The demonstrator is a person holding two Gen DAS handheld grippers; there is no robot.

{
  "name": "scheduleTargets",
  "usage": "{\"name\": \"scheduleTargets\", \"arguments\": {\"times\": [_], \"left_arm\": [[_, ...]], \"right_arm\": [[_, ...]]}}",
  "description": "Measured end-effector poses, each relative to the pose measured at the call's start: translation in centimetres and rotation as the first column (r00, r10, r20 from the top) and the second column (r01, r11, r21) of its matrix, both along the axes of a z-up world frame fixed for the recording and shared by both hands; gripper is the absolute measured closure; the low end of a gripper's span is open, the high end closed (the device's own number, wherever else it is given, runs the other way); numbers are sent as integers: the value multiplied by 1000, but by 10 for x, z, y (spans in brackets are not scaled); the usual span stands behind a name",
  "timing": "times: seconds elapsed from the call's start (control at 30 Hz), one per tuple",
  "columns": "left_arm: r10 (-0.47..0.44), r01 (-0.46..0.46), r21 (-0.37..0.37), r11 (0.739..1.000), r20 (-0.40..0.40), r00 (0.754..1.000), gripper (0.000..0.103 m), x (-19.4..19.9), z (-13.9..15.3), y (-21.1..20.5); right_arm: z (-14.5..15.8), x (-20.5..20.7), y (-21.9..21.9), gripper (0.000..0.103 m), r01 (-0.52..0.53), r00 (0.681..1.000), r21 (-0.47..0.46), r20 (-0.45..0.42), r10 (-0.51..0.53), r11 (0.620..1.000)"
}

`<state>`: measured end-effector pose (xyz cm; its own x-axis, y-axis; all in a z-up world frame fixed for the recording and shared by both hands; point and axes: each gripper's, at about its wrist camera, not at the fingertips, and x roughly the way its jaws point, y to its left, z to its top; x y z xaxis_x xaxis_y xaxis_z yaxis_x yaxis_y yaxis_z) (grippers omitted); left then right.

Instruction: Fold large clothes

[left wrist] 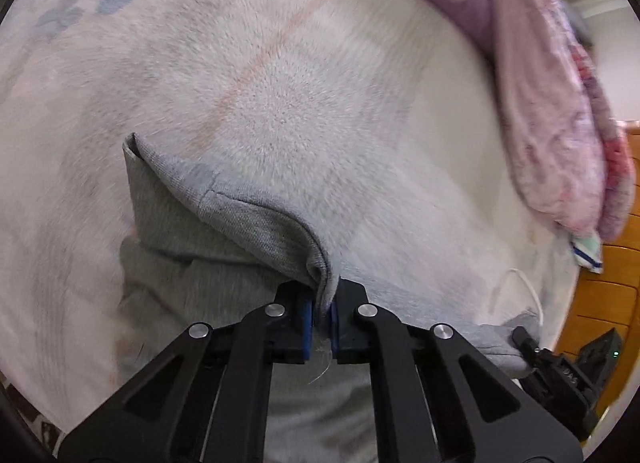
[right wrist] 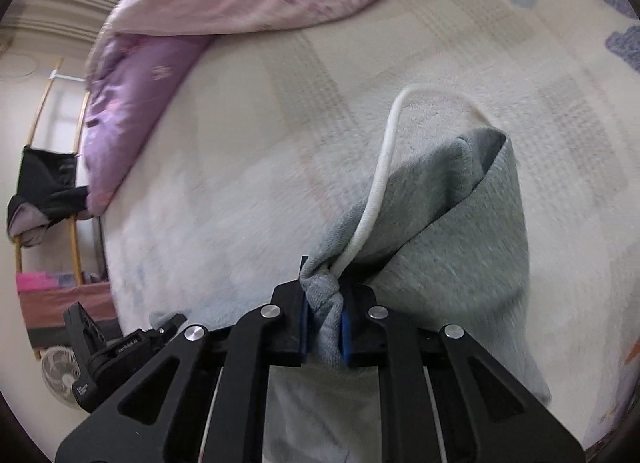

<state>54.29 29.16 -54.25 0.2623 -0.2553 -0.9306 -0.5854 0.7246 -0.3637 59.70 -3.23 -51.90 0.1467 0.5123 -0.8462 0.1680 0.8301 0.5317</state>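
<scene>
We are pinching a thin fold of the grey garment (left wrist: 256,219) with the left gripper (left wrist: 321,317), jaws clenched on it, while the right gripper (right wrist: 323,321) is gripping a thicker bunch by the white drawstring (right wrist: 380,179), the garment lying over the pale blanket (left wrist: 280,75).
</scene>
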Motion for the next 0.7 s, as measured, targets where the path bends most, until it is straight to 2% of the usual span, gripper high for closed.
{"name": "scheduleTargets", "arguments": {"times": [0.23, 0.3, 0.4, 0.47, 0.57, 0.7], "left_arm": [[-33, 35, -38, 999, 46, 998, 97, -84, 52, -28], [-44, 45, -41, 998, 40, 998, 97, -118, 59, -30], [-59, 59, -46, 997, 11, 998, 97, -163, 62, -41], [-74, 73, -34, 997, -18, 997, 98, -195, 56, -49], [-80, 76, -47, 996, -84, 993, 98, -236, 30, -51], [-76, 69, -57, 996, -148, 986, 97, -272, -11, -57]], "right_arm": [[40, -75, -14, 93, -11, 1000, 27, 23, 10, 1000], [49, -107, -24, 93, 23, 1000, 41, 3, -23, 999], [46, -156, -37, 92, 99, 994, 57, -57, -96, 993], [39, -187, -42, 93, 120, 989, 39, -92, -116, 992], [17, -230, -47, 92, 159, 972, 10, -177, -155, 987], [-31, -273, -57, 92, 217, 934, -12, -289, -211, 976]]}}
